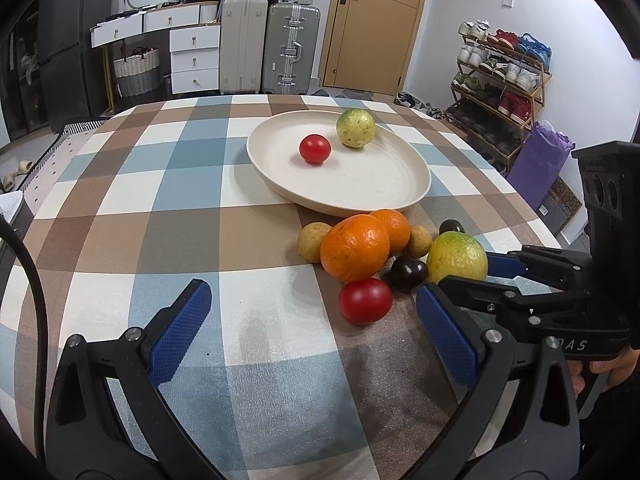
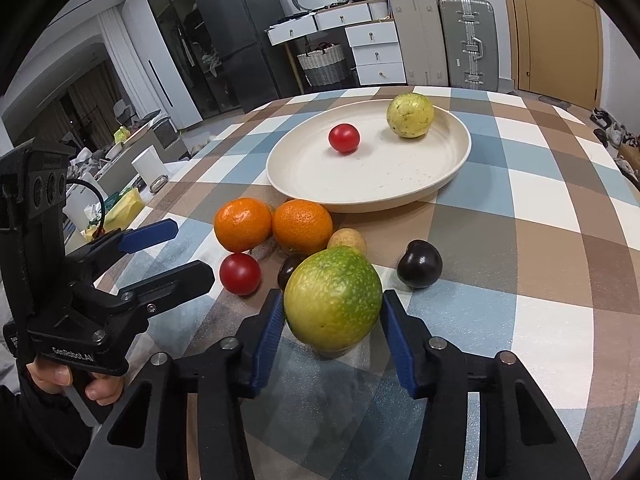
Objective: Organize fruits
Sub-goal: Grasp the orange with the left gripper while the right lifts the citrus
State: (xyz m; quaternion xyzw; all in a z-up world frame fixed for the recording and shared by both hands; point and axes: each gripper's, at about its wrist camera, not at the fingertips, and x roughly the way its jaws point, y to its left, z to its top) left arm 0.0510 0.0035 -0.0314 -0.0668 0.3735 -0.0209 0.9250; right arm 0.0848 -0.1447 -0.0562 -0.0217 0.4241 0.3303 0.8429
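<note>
Right tongs (image 2: pixel 333 330) bracketed the green-yellow citrus (image 2: pixel 333 298), one blue pad at each flank; whether they pinched or merely touched, I couldn't tell. It sat on the checked cloth just short of the cream plate (image 2: pixel 436 190), which lay straight ahead. Left tongs (image 1: pixel 316 330) gaped wide with nothing in them, nearest the red tomato (image 1: pixel 365 301).

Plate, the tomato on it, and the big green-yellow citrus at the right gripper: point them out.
plate (image 2: pixel 400 184), right wrist view, bare inner floor.
tomato (image 2: pixel 344 138), right wrist view, centre of its skin.
green-yellow citrus (image 2: pixel 333 298), right wrist view, middle of its front face.
</note>
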